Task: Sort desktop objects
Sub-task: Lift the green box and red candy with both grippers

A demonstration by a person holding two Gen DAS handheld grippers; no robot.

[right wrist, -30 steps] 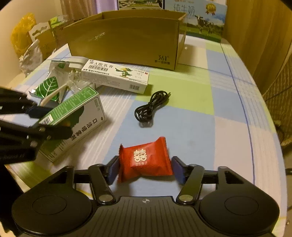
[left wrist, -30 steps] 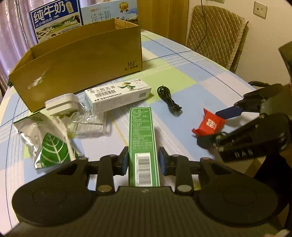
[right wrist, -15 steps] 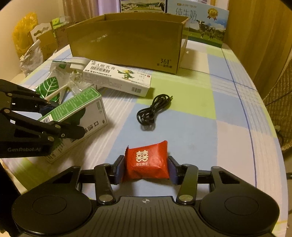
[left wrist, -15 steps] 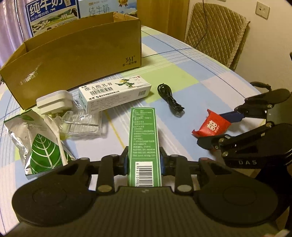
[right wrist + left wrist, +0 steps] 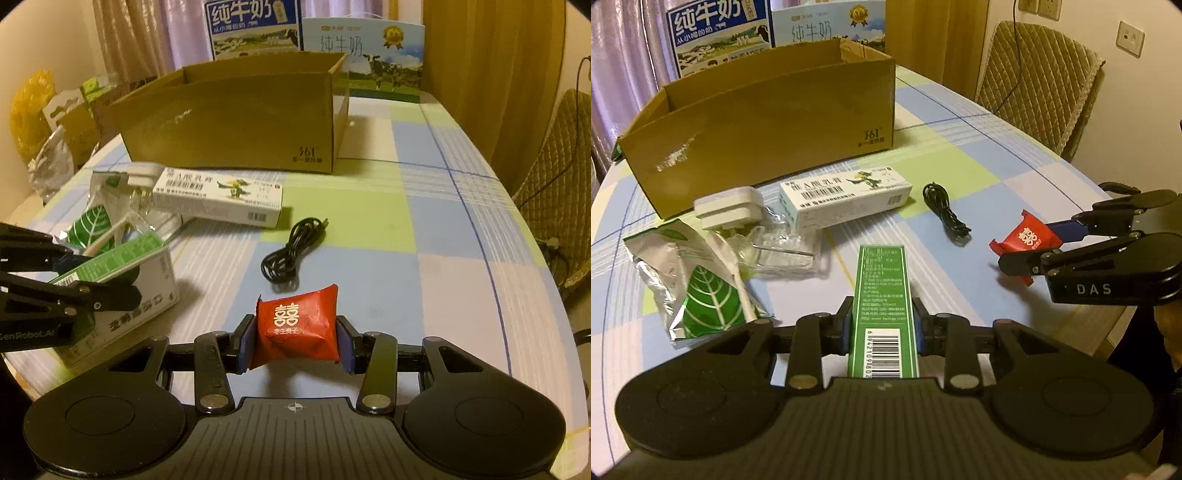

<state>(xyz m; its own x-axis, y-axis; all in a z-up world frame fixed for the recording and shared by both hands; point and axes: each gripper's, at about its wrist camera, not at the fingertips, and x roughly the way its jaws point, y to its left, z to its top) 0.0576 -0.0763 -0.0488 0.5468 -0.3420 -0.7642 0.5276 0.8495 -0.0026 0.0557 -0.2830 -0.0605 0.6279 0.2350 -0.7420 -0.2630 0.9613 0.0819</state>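
My left gripper is shut on a long green box with a barcode, held just above the table; the same green box shows at the left of the right wrist view. My right gripper is shut on a red candy packet with white characters, lifted off the cloth; that red packet also appears at the right of the left wrist view. An open cardboard box stands at the back of the table.
On the checked tablecloth lie a white ointment box, a coiled black cable, a white plug, clear plastic packaging and a foil leaf-print sachet. Milk cartons stand behind; a padded chair sits right.
Both grippers have risen and moved forward toward the cardboard box, the left carrying the green box and the right closing on and lifting the red packet off the table.
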